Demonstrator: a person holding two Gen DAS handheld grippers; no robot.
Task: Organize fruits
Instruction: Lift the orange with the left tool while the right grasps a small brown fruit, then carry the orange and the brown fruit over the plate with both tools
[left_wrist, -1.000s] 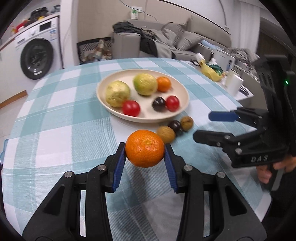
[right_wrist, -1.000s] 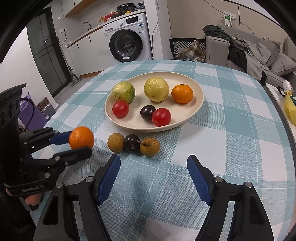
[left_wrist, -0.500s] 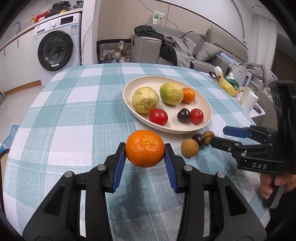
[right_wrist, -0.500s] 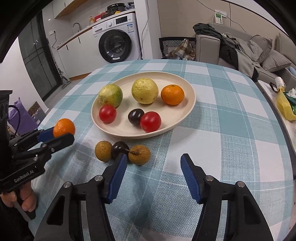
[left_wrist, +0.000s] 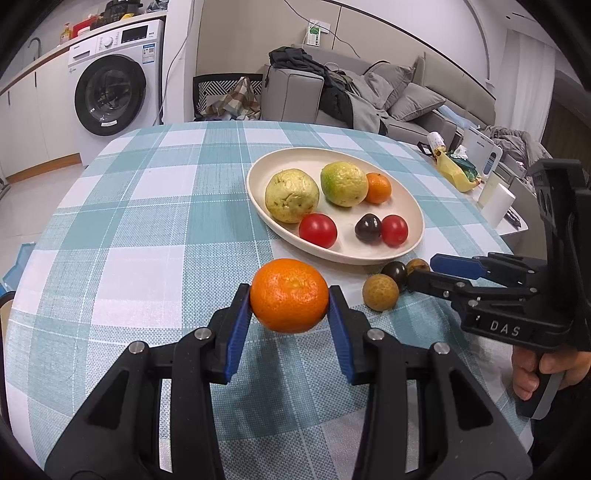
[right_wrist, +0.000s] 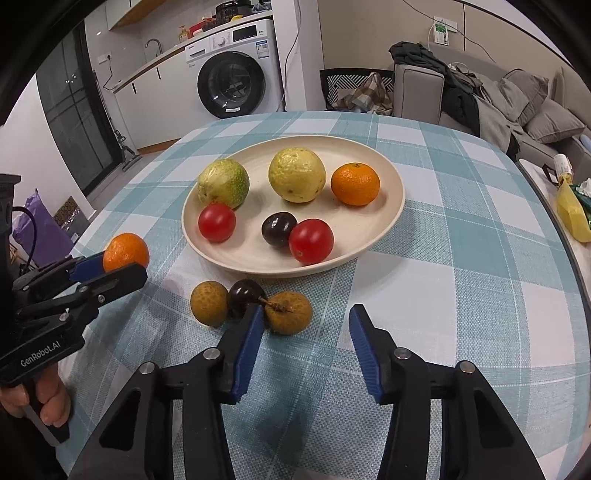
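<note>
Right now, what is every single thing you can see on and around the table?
Round cream plate: one, on the teal-and-white checked tablecloth.
Bumpy yellow-green fruits: two, at the back of the plate.
Small orange mandarin: one, on the plate, right side.
Shiny red tomatoes: two, on the plate.
Dark purple round fruit: one, on the plate, touching a tomato.
Brown rough-skinned round fruits: two, on the cloth in front of the plate.
Dark stemmed fruit: one, between them.
White washing machine: one, behind the table.
Grey sofa: one, back right.
Left tongs: shut on a second orange mandarin.
Right tongs: closing around one brown fruit, pads apart.
</note>
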